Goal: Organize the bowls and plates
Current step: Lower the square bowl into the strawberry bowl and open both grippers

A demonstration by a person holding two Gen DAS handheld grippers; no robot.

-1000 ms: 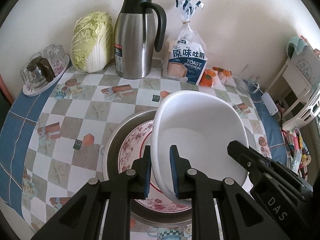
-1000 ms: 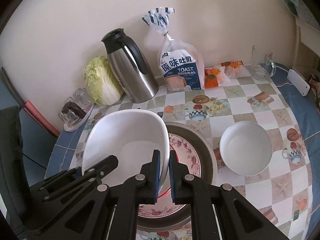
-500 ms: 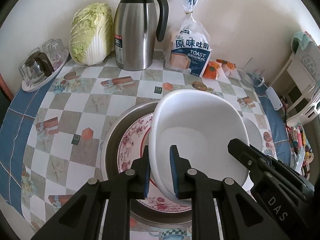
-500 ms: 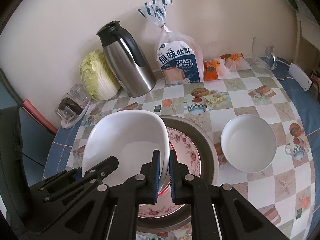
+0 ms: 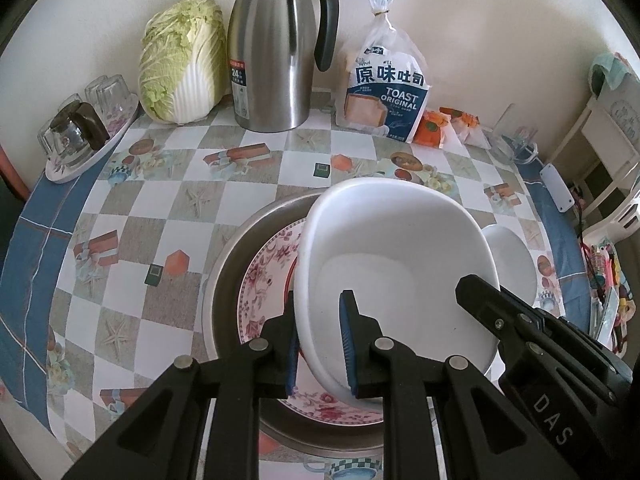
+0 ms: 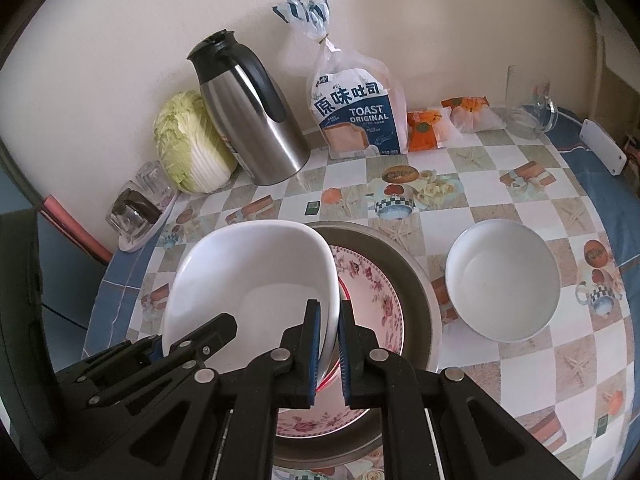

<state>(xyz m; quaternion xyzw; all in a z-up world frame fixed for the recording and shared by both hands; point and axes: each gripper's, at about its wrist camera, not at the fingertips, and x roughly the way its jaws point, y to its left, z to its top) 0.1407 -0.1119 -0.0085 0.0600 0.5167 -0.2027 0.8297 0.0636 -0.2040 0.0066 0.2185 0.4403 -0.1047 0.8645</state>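
Observation:
A white squarish bowl (image 5: 396,252) (image 6: 256,276) hangs tilted over a floral plate (image 5: 268,276) (image 6: 372,284) that lies in a round metal pan (image 5: 232,256) (image 6: 416,280). My left gripper (image 5: 320,340) is shut on the bowl's left rim. On the opposite rim my right gripper (image 6: 329,344) is shut too, one pad inside the bowl and one outside. Each gripper shows in the other's view at the bowl's far side. A second, round white bowl (image 6: 502,280) (image 5: 510,260) sits on the table to the right of the pan.
Along the back wall stand a cabbage (image 5: 180,60), a steel thermos jug (image 5: 276,48), a toast bag (image 5: 384,88) and orange snack packets (image 6: 428,128). A tray of upturned glasses (image 5: 84,136) is at the back left, a glass jug (image 6: 530,108) at the back right.
The view has drawn back slightly from the table while both grippers keep their hold on the white bowl; the round bowl now shows past it in the left wrist view.

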